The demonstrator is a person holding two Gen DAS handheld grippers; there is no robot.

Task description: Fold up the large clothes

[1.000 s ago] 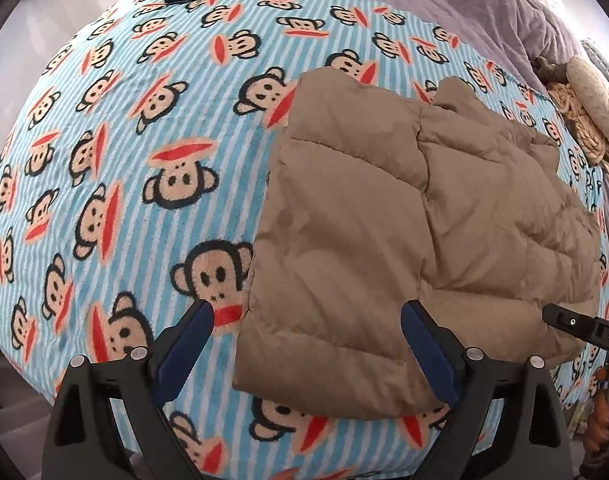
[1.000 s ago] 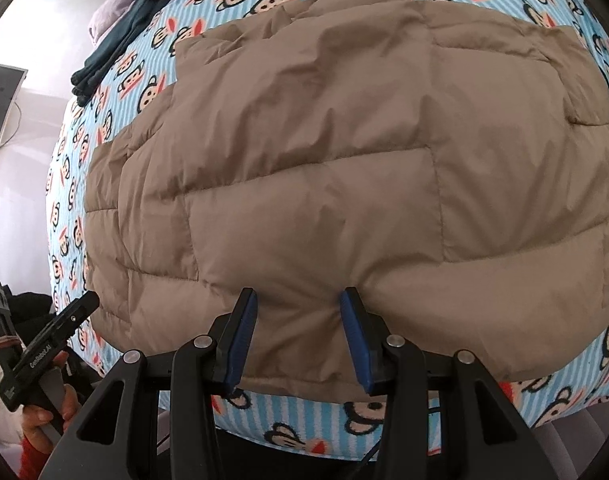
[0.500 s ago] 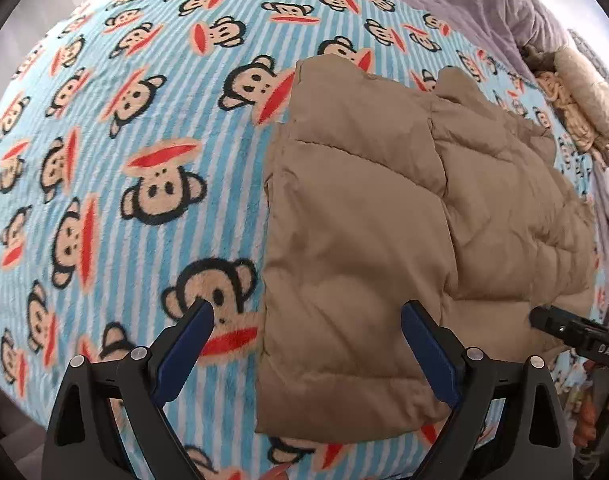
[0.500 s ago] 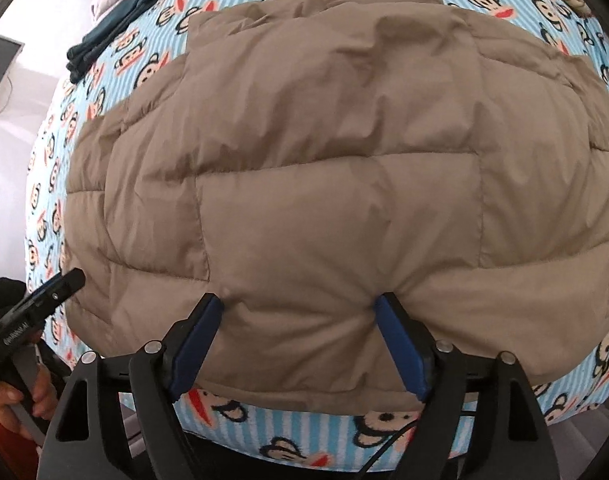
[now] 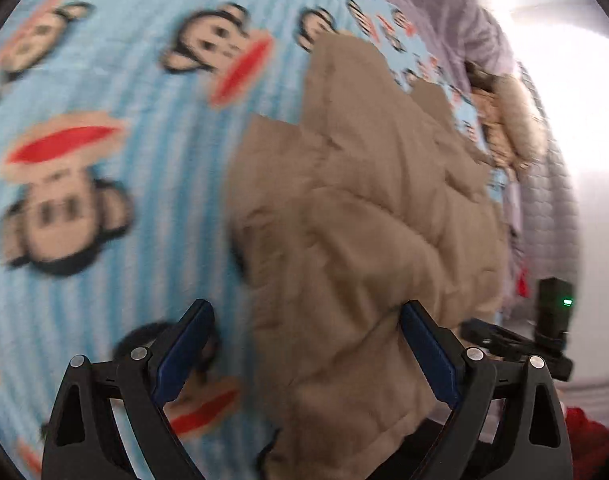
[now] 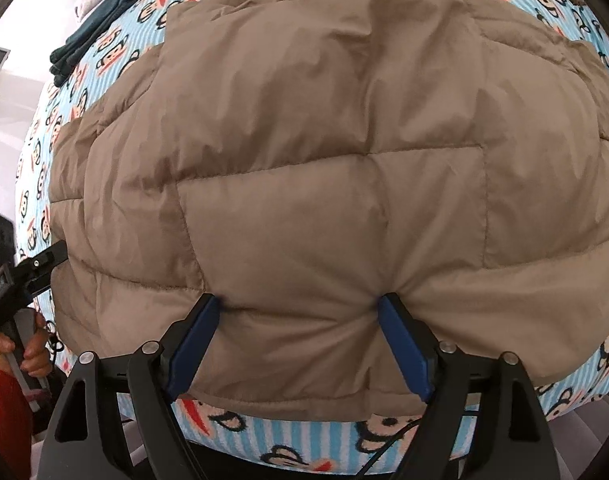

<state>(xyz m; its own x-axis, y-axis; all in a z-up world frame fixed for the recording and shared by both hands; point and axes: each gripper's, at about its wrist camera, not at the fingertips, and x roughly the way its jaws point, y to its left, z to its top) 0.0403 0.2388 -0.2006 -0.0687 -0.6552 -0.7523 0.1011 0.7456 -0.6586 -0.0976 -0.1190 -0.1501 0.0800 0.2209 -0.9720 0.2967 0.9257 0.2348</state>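
A tan quilted puffer jacket point(image 6: 324, 168) lies folded on a bed covered by a blue striped monkey-print blanket point(image 6: 296, 444). My right gripper point(image 6: 300, 320) is open, its blue fingers pressed against the jacket's near edge, with the padding bulging between them. In the left wrist view, which is blurred, the jacket point(image 5: 364, 240) fills the middle and right. My left gripper point(image 5: 304, 328) is open, low over the jacket's left near corner. The left gripper also shows in the right wrist view point(image 6: 44, 264) at the jacket's left edge.
Dark folded clothes point(image 6: 92, 36) lie at the bed's far left corner. A purple blanket point(image 5: 456, 12) and a woven beige item point(image 5: 512, 120) lie beyond the jacket. The right gripper's body with a green light point(image 5: 552, 312) is at the right.
My right gripper has opened wide against the jacket's near edge. My left gripper has moved fast in toward the jacket's left near corner, staying open.
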